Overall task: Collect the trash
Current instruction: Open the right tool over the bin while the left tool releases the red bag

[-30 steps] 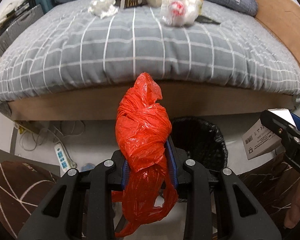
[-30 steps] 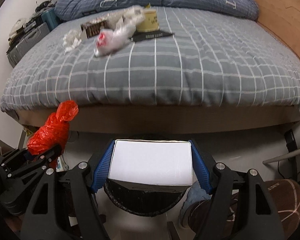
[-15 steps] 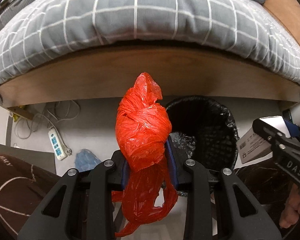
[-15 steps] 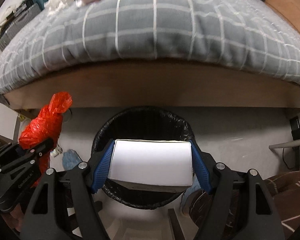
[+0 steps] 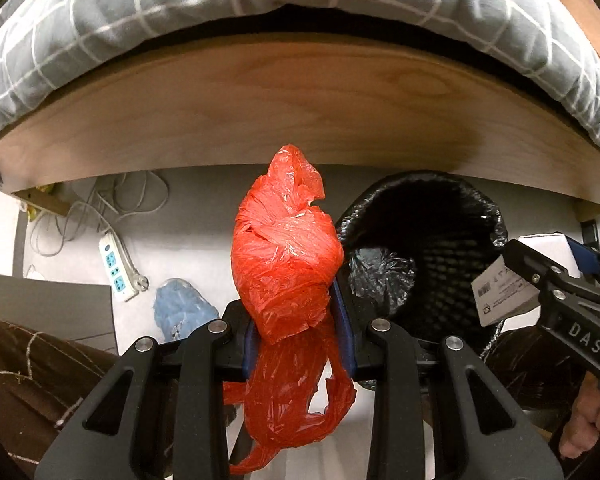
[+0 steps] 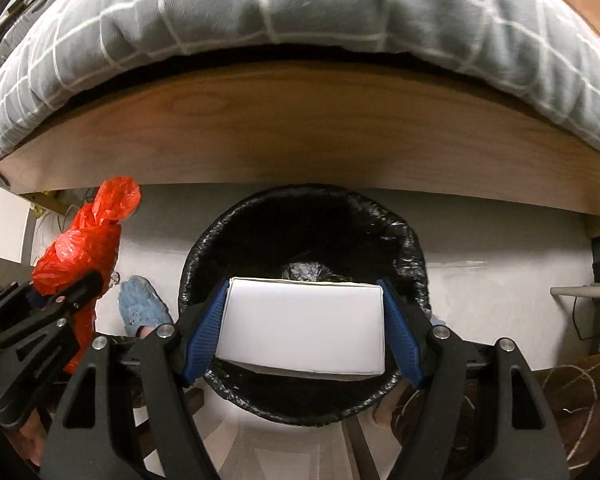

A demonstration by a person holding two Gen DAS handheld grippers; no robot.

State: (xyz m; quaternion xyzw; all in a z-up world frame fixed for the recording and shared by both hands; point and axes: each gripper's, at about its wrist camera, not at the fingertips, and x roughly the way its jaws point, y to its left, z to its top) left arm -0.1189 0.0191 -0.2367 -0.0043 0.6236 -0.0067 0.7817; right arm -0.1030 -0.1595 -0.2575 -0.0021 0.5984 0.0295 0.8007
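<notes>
From the left wrist camera, the left gripper (image 5: 296,332) had its jaws drawn narrow on a crumpled red plastic bag (image 5: 286,256), the blue pads pressing its lower half while the knotted top stuck up toward twelve o'clock and a loose tail hung below the fingers. At about three o'clock from the red bag stood a bin (image 5: 420,248) lined with a black bag, its mouth open beside the wooden bed frame (image 5: 300,108); the inside was dark, and only bunched black liner showed within. At four o'clock the right gripper (image 5: 560,280) came into view holding a white box (image 5: 500,292) beside the bin's rim. A white power strip (image 5: 118,268) lay on the floor at nine o'clock, with a blue slipper (image 5: 180,312) just beside it.

From the right wrist camera, the right gripper (image 6: 304,328) had its jaws set wide and clamped on both ends of the white box (image 6: 304,326), which hung directly over the bin (image 6: 212,248). Below the box the bin held only crumpled black liner, as far as could be seen. At nine o'clock the left gripper (image 6: 40,300) held the red plastic bag (image 6: 84,244) outside the bin, left of its rim. A grey checked quilt (image 6: 300,4) draped over the bed frame (image 6: 300,128) at twelve o'clock.
</notes>
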